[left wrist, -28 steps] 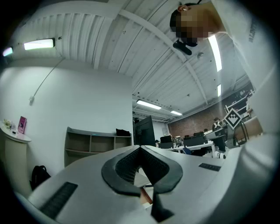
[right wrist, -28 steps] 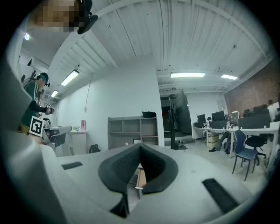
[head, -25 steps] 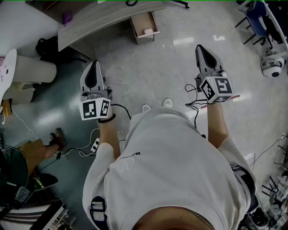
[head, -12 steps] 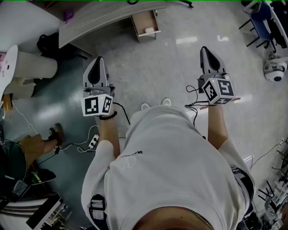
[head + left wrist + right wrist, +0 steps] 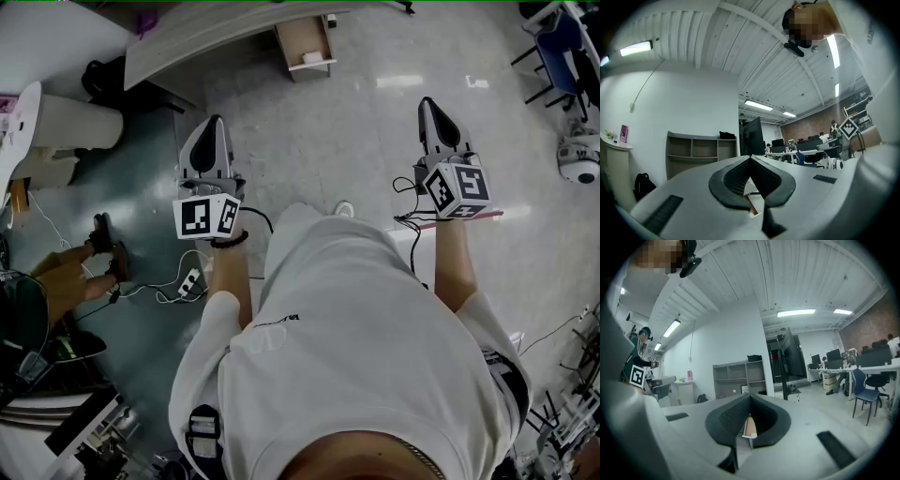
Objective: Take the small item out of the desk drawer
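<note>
The grey desk (image 5: pixel 216 33) stands at the far top of the head view. Its wooden drawer (image 5: pixel 305 37) is pulled open over the floor, with a small pale item (image 5: pixel 312 57) lying near its front end. I stand well back from it on the speckled floor. My left gripper (image 5: pixel 212 127) and right gripper (image 5: pixel 429 105) both point toward the desk at about waist height, far short of the drawer. Each has its jaws shut with nothing between the pads. In the left gripper view the tips (image 5: pixel 750 158) meet, as do the tips (image 5: pixel 750 395) in the right gripper view.
A white cylindrical stand (image 5: pixel 80 122) and a black bag (image 5: pixel 103 75) sit left of the desk. Cables and a power strip (image 5: pixel 187 281) lie on the floor by my left side, near a bystander's foot (image 5: pixel 103 258). A blue chair (image 5: pixel 562 37) and a white dome device (image 5: pixel 581 159) are at the right.
The desk and drawer have slid toward the top edge of the head view. Both grippers stay shut and shifted only slightly. The bystander's foot at the left has moved.
</note>
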